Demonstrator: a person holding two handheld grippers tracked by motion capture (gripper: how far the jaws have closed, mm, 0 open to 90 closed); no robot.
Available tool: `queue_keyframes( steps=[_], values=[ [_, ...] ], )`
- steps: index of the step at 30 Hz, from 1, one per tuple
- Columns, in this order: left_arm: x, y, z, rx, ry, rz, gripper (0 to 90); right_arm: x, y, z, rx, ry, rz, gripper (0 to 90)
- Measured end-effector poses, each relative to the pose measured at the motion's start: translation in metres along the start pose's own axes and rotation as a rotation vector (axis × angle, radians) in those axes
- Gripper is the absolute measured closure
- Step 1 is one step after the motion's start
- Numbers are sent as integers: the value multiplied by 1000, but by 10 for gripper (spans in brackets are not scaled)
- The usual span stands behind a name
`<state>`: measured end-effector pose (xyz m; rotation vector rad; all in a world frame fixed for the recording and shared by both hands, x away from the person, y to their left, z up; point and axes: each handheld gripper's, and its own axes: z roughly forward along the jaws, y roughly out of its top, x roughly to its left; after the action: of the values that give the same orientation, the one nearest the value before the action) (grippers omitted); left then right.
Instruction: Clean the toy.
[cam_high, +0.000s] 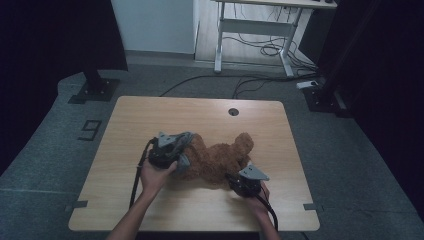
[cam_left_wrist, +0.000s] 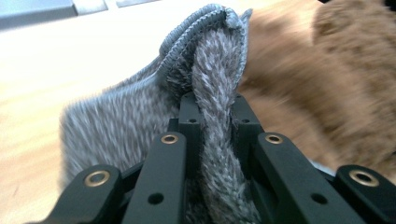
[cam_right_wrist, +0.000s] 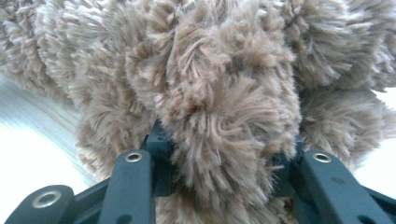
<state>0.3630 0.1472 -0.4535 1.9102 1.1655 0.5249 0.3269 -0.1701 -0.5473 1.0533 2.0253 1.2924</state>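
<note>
Pinching a fold of grey knitted cloth tight in the left gripper, just beside the brown plush bear. Clamping a tuft of that bear's fur in the right gripper. Lying mid-table, bear between both grippers, cloth at its left end.

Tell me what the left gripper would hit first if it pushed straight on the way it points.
Probably the brown teddy bear. The left gripper is shut on a grey knitted cloth, and the bear's fur lies just past the cloth's edge; depth is hard to judge.
</note>
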Motion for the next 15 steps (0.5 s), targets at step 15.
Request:
queue_keyframes(
  steps=[15],
  values=[
    [15,-47,26,63,-94,-162,794,5,1,2,-7,-13,-1,565]
  ],
)
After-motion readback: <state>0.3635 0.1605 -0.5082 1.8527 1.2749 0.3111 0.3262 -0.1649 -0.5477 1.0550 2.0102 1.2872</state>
